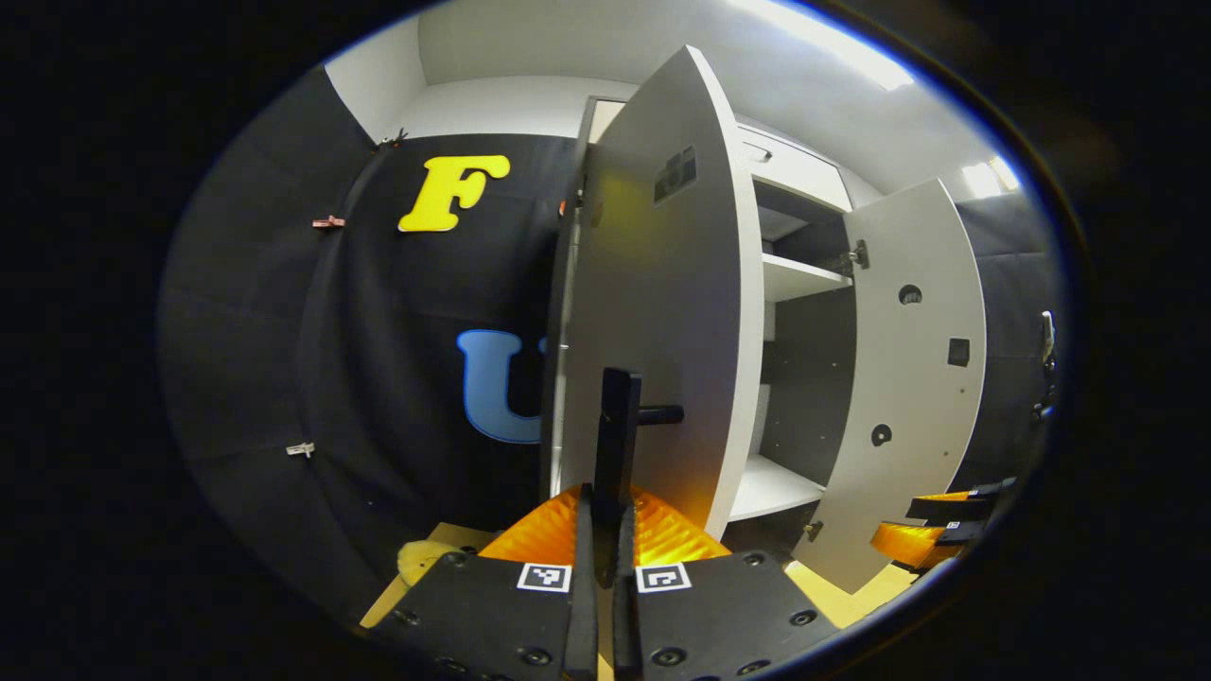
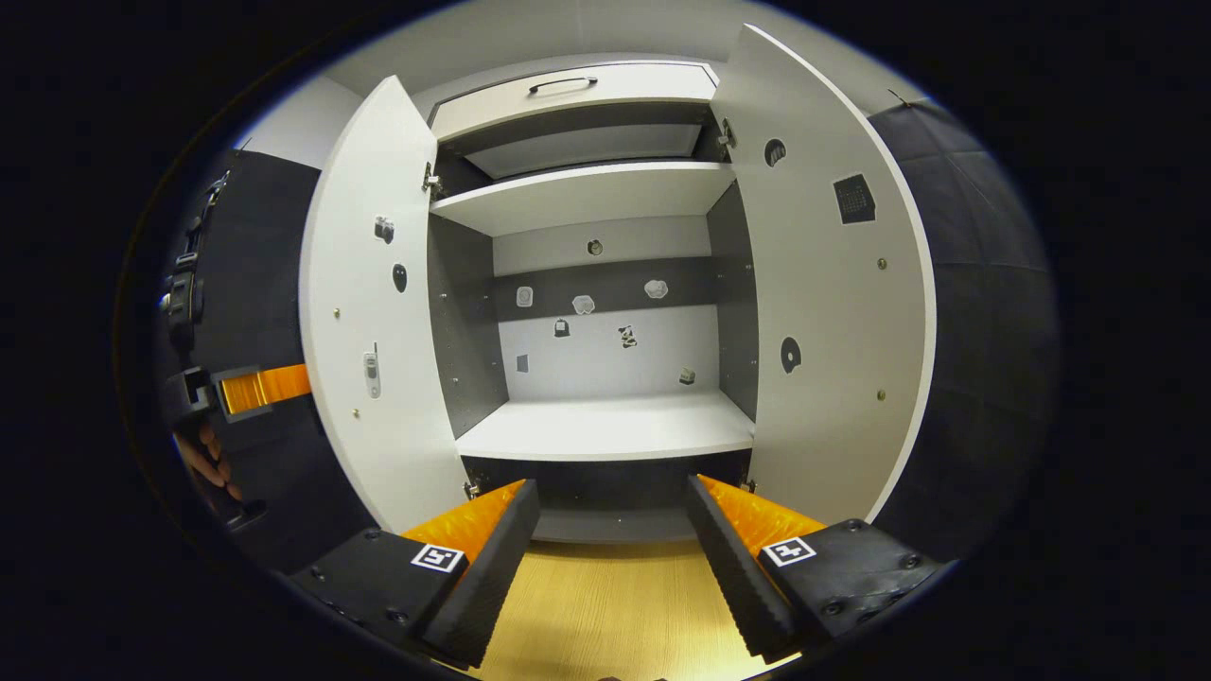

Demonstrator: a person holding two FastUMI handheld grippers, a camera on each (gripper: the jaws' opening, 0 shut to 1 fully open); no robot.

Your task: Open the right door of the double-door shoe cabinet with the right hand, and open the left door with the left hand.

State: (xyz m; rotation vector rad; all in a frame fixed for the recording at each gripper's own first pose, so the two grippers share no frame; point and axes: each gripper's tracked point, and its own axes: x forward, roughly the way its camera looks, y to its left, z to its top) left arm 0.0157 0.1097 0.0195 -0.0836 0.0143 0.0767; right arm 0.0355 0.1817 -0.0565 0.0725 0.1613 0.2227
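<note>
So both doors are basically open at this point, not much left as far as I can judge.

Going left to right: in the left gripper view the left tool (image 1: 603,530) is clenched on the black bar handle (image 1: 617,435) of the left door (image 1: 662,312). The fingers are pinched tight together around the bottom end of that handle, and the door is swung well out from the shoe cabinet (image 1: 790,284), edge-on toward the camera. From the right gripper view you can see that same tool off at the left side behind the door, with the hand (image 2: 203,463) gripping it.

Middle: the cabinet interior is wide open to view, with a bare lower shelf (image 2: 610,426), an upper shelf above it, and some small stickers or marks on the back panel (too small to tell what). There's a closed drawer or flap with its own handle at the very top, which isn't part of this job.

Right: the right door (image 2: 833,303) is swung fully out. The right tool (image 2: 613,530) is released, jaws spread wide, holding nothing, hanging in front of the cabinet over the wooden tabletop (image 2: 615,605), apart from the door.

My read: right door done and let go, left door open enough too. What's left is probably just unclamping the left tool from the handle and backing off, maybe a bit more swing first.
</note>
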